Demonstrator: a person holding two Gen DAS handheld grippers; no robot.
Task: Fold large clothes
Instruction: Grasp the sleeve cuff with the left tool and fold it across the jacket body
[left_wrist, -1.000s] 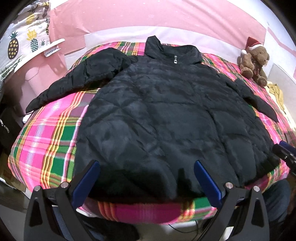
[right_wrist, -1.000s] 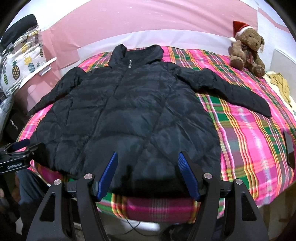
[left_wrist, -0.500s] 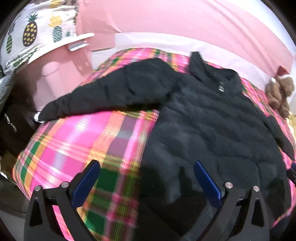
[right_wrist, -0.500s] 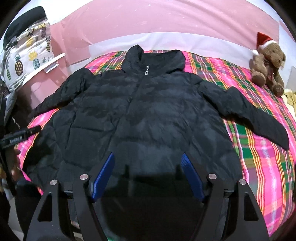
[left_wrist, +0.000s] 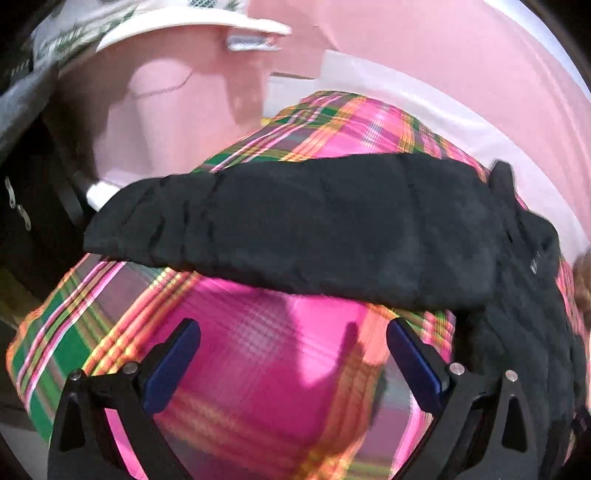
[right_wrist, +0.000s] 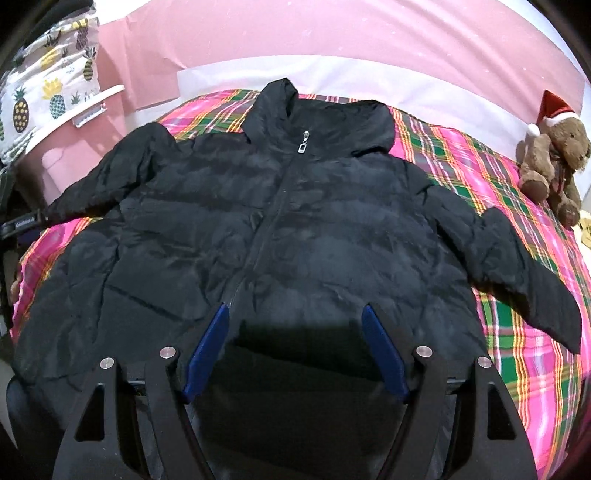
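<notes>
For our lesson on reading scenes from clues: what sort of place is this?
Most likely a bedroom: a black jacket lies spread on a bed with a plaid cover, and a teddy bear sits by the pink wall.

The jacket (right_wrist: 295, 229) is black quilted cloth with a faint sheen, puffy and creased, its zip pull (right_wrist: 302, 147) shiny metal. Its sleeve (left_wrist: 295, 225) looks matt and softly wrinkled. The bedspread (right_wrist: 517, 192) is woven plaid cloth, flat and matt. The teddy bear (right_wrist: 554, 162) is brown plush with a fuzzy nap. The right gripper (right_wrist: 295, 350) and left gripper (left_wrist: 293, 363) have matt black plastic frames, smooth blue pads and bright metal screws.
</notes>
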